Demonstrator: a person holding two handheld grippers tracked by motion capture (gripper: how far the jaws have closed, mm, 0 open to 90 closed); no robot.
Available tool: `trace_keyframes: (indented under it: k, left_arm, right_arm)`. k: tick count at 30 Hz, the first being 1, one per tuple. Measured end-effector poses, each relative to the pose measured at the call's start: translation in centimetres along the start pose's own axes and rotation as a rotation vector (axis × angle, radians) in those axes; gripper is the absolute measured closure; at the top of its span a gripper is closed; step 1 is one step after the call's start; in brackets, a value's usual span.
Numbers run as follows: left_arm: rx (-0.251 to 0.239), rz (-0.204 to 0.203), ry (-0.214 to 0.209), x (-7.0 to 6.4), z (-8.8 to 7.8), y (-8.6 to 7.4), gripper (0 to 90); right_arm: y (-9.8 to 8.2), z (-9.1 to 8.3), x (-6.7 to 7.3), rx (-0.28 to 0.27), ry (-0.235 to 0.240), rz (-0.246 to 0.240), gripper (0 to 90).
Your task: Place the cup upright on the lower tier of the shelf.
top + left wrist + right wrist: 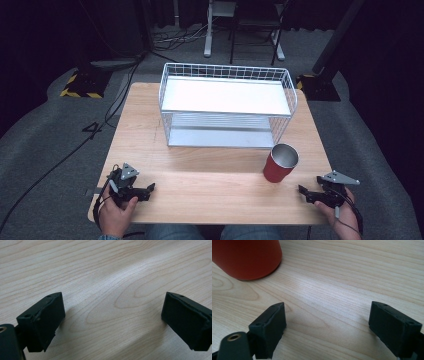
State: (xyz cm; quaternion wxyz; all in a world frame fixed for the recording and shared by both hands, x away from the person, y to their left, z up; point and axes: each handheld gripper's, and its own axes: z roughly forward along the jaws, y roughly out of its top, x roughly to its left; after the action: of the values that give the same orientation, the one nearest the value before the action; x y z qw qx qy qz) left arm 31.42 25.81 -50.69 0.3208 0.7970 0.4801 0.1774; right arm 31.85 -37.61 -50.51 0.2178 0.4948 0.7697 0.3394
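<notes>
Left claw: the left claw (142,191) sat near the front left corner of the desk (210,190), held from behind by the left hand (116,212), which came in from the bottom edge with the forearm angled up and inward. Its jaws pointed right, toward the desk's middle, and a grey plate (129,171) topped it. In the left gripper view the left claw (112,320) stood wide open, with bare wood grain between the two black jaws and nothing held.

Right claw: the right claw (306,192) lay at the front right edge of the desk, with the right hand (340,210) gripping it from the lower right. Its jaws pointed left, and a grey plate (340,177) sat on top. In the right gripper view the right claw (327,322) was likewise spread open and empty, low over the wood.

Cup: a red cup (280,163) with a silver inside stood upright on the desk, near the right claw, just up and to the left of it and apart from it. In the right gripper view the cup (247,257) filled the upper left, beyond the jaws.

Basket: a white wire basket (227,102) stood at the back middle of the desk, behind the cup
</notes>
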Motion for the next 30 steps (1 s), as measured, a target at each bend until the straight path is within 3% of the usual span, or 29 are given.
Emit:
trace_keyframes:
  k: [6,8,20,23,30]
  left_arm:
    - [0.000,-0.001,0.000,0.0,0.0,0.0,5.3]
    - [0.000,-0.006,0.000,0.0,0.0,0.0,5.2]
    - [0.001,-0.012,0.007,0.2,0.3,0.3,5.1]
    - [0.004,-0.009,0.005,0.3,0.3,0.3,5.1]
    - [0.001,-0.011,0.009,0.4,0.5,0.5,5.1]
  right_arm:
    - [-0.2,-0.2,-0.1,-0.006,0.014,0.009,14.7]
    - [-0.3,-0.3,0.1,0.002,0.009,-0.009,14.7]
    - [-0.8,-0.7,0.4,-0.017,-0.007,0.013,15.9]
    - [-0.7,-0.8,0.6,-0.041,0.029,0.034,16.3]
    - [-0.1,-2.1,2.1,-0.123,0.037,0.024,16.3]
